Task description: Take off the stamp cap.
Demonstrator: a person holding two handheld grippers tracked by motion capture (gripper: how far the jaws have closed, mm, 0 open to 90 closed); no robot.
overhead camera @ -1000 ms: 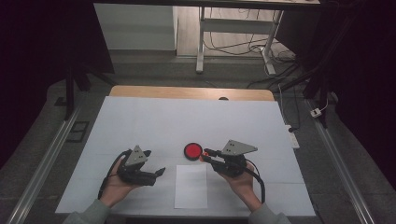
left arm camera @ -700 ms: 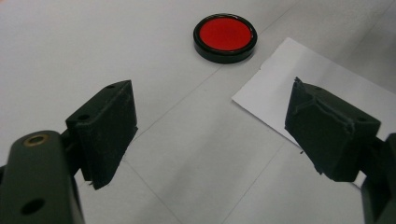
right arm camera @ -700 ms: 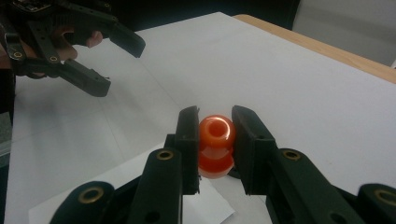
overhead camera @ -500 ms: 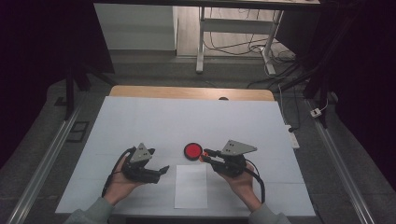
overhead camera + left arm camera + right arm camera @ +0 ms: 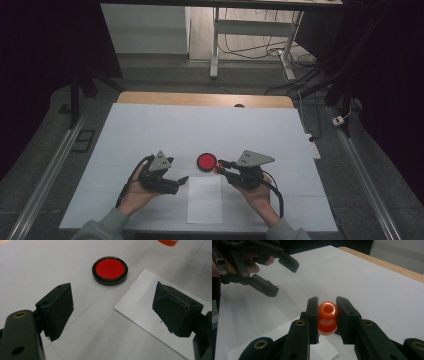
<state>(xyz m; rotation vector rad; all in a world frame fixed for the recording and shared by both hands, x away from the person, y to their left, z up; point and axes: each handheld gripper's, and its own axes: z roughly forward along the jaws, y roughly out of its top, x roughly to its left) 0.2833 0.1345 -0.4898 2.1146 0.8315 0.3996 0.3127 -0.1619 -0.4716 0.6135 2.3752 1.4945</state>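
Note:
A round red pad in a black rim (image 5: 206, 161) (image 5: 110, 268) lies on the white table cover, just beyond a white paper sheet (image 5: 205, 200) (image 5: 150, 315). My right gripper (image 5: 220, 166) (image 5: 327, 312) is shut on a small orange knob-shaped piece (image 5: 327, 317) (image 5: 218, 168), held just right of the pad above the sheet's far corner. My left gripper (image 5: 181, 181) (image 5: 113, 307) (image 5: 284, 279) stands open at the sheet's left edge, nothing between its jaws, aimed toward the pad.
The white cover (image 5: 200, 125) spans the table, with a wooden edge (image 5: 200, 99) showing at the back. A small dark object (image 5: 239, 105) sits on that back edge. Metal rails (image 5: 45, 180) run along both sides of the table.
My left gripper has shifted a little to the right, closer to the paper sheet. The right gripper and the orange piece have stayed in place.

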